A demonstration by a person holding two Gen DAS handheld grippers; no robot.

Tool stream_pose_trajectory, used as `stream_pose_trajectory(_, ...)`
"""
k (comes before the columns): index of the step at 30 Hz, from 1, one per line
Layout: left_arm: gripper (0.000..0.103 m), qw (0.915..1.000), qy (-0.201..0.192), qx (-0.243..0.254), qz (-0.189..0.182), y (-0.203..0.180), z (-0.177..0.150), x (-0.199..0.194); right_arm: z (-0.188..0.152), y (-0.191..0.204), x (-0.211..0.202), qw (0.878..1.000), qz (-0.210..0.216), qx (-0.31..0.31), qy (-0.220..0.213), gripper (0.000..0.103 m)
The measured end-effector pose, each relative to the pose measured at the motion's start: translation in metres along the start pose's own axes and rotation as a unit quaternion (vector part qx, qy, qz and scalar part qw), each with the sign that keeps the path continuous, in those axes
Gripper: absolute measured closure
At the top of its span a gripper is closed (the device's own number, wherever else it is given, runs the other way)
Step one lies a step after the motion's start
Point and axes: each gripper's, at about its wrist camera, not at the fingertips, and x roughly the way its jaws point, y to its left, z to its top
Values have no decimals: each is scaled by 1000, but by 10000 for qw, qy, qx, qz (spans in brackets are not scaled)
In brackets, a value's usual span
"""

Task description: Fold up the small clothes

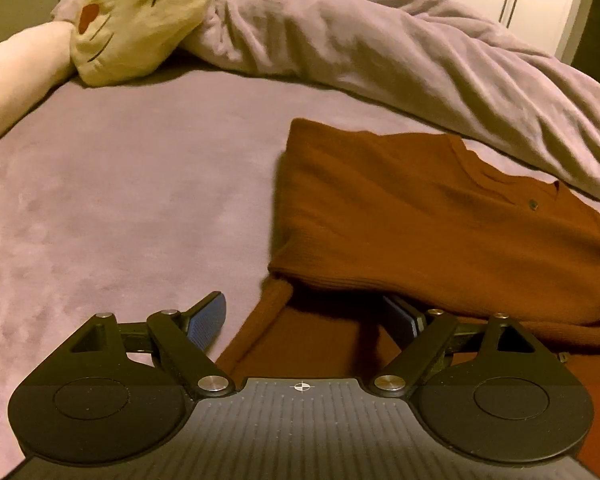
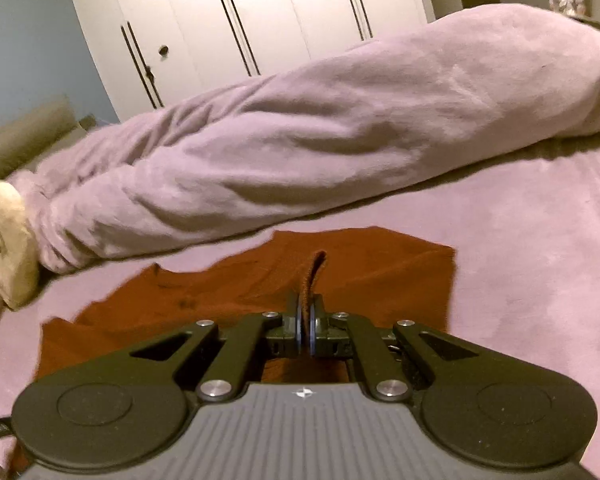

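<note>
A rust-brown knit cardigan [image 1: 420,216] lies partly folded on the mauve bed sheet [image 1: 120,200], with a small button near its neckline. My left gripper [image 1: 308,316] is open at the cardigan's near left edge; its left pad is over the sheet and its right pad sits under the folded layer. In the right wrist view the cardigan [image 2: 360,272] lies spread below. My right gripper [image 2: 306,320] is shut on an edge of the cardigan, a strip of which stands up between the pads.
A bunched mauve duvet [image 1: 420,60] runs across the far side of the bed, also in the right wrist view [image 2: 300,140]. A cream plush toy [image 1: 140,16] lies at the far left. White wardrobe doors [image 2: 260,12] stand behind.
</note>
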Motion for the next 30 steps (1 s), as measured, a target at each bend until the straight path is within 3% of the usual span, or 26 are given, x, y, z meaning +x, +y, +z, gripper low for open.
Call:
stream_pose_trajectory(9,15,9999,24,114,44,-1,-1,1,-11,-14,5,9984,-498,-255,55,100)
stream_pose_trajectory(12,15,9996,20,192,211,-3,-2,-4,-14,-17,12,9976,-633,-274,82,100)
stream_pose_trajectory(16,15,9990,-282,307,129,-8,2,-25,-24,-22,31,9941,-863,-433,490,98)
stream_pose_trajectory(17,14,9988,-380,320,37,-9,4,-30,-25,-22,30,9930,-972,-461,483,90)
stream_pose_trajectory(20,10,9973,-609,396,-107,-16,12,-34,-20,-15,12,9840,-1650,-661,107,89)
stream_pose_trajectory(23,11,9978,-514,393,-159,-23,19,-18,-21,-6,-6,9883,-1363,-628,-275,89)
stream_pose_trajectory(25,11,9983,-404,384,-175,-28,21,-6,-25,8,-9,9901,-920,-1004,-349,89)
stream_pose_trajectory(27,11,9982,-307,449,-237,-34,20,4,-27,19,-3,9898,-684,-1240,-160,89)
stream_pose_trajectory(30,9,9979,-160,625,-35,-41,13,18,-31,26,13,9858,-757,-1480,217,89)
